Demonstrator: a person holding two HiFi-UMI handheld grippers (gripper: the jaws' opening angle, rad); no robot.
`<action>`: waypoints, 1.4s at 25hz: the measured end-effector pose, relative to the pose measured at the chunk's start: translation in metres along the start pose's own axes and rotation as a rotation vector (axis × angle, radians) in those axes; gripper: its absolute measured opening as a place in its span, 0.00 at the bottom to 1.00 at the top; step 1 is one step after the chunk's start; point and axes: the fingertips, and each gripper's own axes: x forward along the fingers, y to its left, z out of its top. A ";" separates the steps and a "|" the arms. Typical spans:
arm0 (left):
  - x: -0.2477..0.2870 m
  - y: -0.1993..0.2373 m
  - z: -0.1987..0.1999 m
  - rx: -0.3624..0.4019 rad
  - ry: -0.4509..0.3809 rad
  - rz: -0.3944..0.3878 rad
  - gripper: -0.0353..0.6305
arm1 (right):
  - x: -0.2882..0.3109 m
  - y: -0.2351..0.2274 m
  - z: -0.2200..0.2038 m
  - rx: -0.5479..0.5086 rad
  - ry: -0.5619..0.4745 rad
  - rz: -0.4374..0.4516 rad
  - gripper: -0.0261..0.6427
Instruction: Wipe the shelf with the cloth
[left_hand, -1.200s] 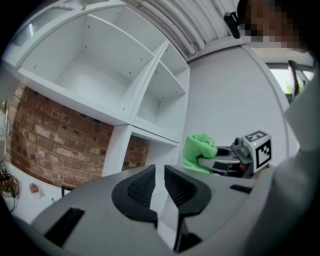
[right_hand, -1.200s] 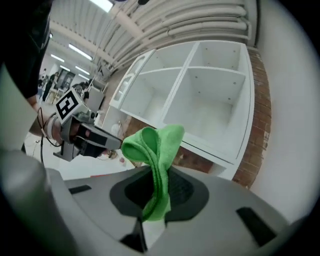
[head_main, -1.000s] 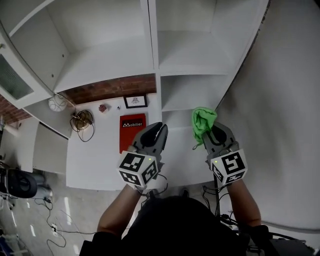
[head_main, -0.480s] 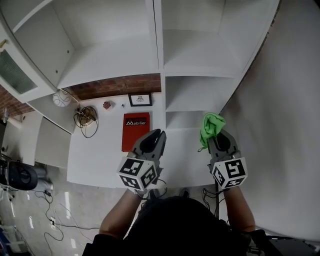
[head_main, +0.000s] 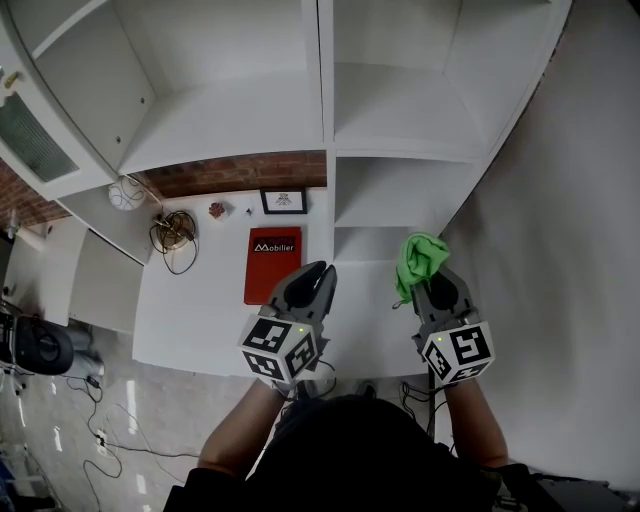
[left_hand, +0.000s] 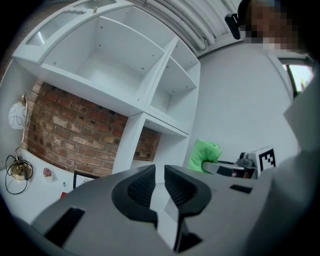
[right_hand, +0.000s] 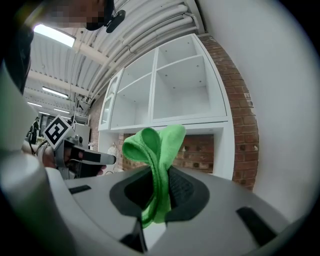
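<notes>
A white shelf unit (head_main: 325, 110) with open compartments rises in front of me, also filling the left gripper view (left_hand: 125, 75) and the right gripper view (right_hand: 180, 85). My right gripper (head_main: 432, 282) is shut on a bright green cloth (head_main: 420, 256), which sticks up in a folded loop from between the jaws (right_hand: 152, 145). It hovers before the lower right compartment, apart from the shelf. My left gripper (head_main: 318, 272) is beside it over the white counter, jaws shut with nothing between them (left_hand: 159, 172). From the left gripper view, the cloth (left_hand: 204, 154) shows to the right.
On the white counter (head_main: 200, 310) lie a red board (head_main: 272, 265), a small framed picture (head_main: 283, 201), a coiled cable (head_main: 172, 235) and a small red item (head_main: 217, 210). A brick wall (head_main: 240, 172) backs the counter. A plain white wall (head_main: 560, 250) closes the right side.
Both grippers have drifted a little to the right and slightly down in the head view. The cloth stays clamped in the right gripper and the left stays shut.
</notes>
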 end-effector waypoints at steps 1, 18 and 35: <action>0.000 0.000 0.000 0.000 0.000 -0.001 0.14 | 0.000 0.000 0.001 -0.004 -0.002 -0.001 0.12; -0.005 0.000 -0.001 -0.005 0.002 -0.017 0.14 | -0.002 0.005 0.008 -0.002 -0.015 -0.018 0.12; -0.018 -0.002 -0.001 -0.002 0.006 -0.031 0.14 | -0.009 0.018 0.010 -0.001 -0.011 -0.030 0.12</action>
